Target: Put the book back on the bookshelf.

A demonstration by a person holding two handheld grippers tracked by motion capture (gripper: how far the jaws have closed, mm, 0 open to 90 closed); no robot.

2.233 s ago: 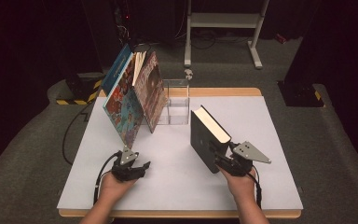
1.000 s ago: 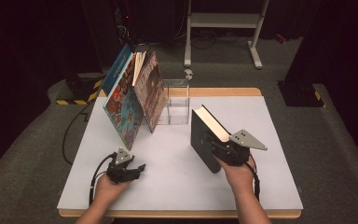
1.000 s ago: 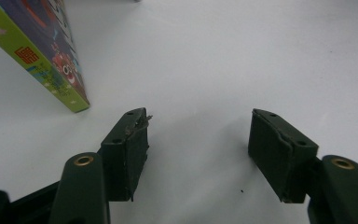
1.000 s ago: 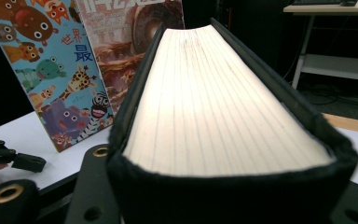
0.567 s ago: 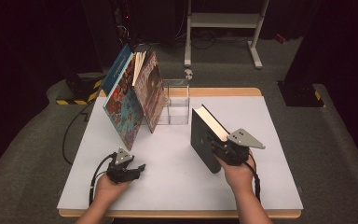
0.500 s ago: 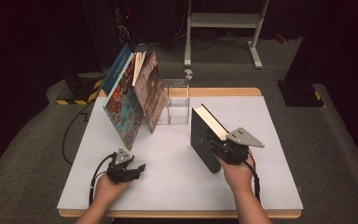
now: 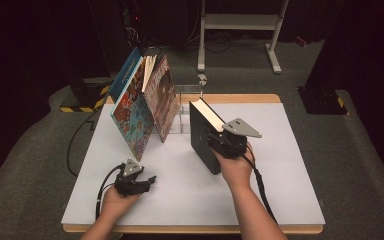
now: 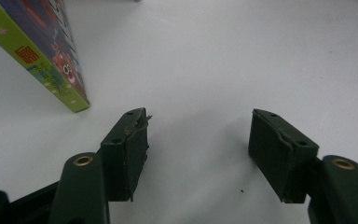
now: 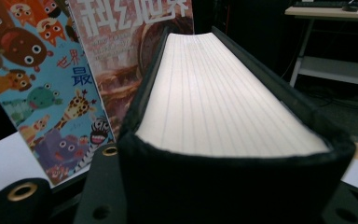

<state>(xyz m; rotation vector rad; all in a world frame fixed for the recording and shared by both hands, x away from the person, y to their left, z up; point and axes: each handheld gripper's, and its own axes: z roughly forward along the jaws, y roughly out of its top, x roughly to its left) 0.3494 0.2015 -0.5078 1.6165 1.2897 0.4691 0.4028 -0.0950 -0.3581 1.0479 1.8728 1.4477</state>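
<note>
Black book [image 7: 203,137] stands on its edge near the middle of the high view, on the white table [image 7: 280,190], its cream page block turned up and its dark cover facing the lower left of the frame. The right gripper [image 7: 219,145] has it by the near end, with the person's right hand [image 7: 236,167] just below it and the grey three-cornered plate [image 7: 241,128] riding on top. In the right gripper view the book fills the centre, its page edge running away toward the top of the frame, and the black jaws sit tight against both covers at the bottom; those jaws have just been closing, with the book between them.

Picture books [image 7: 142,107] lean together in the upper left of the high view, a blue cartoon-animal cover in front and a reddish-brown one beside it, standing against a clear stand [image 7: 187,102] toward the far edge of the table. The black book is apart from them, to their right.

The left gripper [image 7: 149,181] rests low on the table in the lower left of the high view, held in the left hand [image 7: 117,200]. In the left gripper view its jaws stand partly apart with nothing between them, only bare table, and a green-edged corner of a picture book sits in the upper left
</note>
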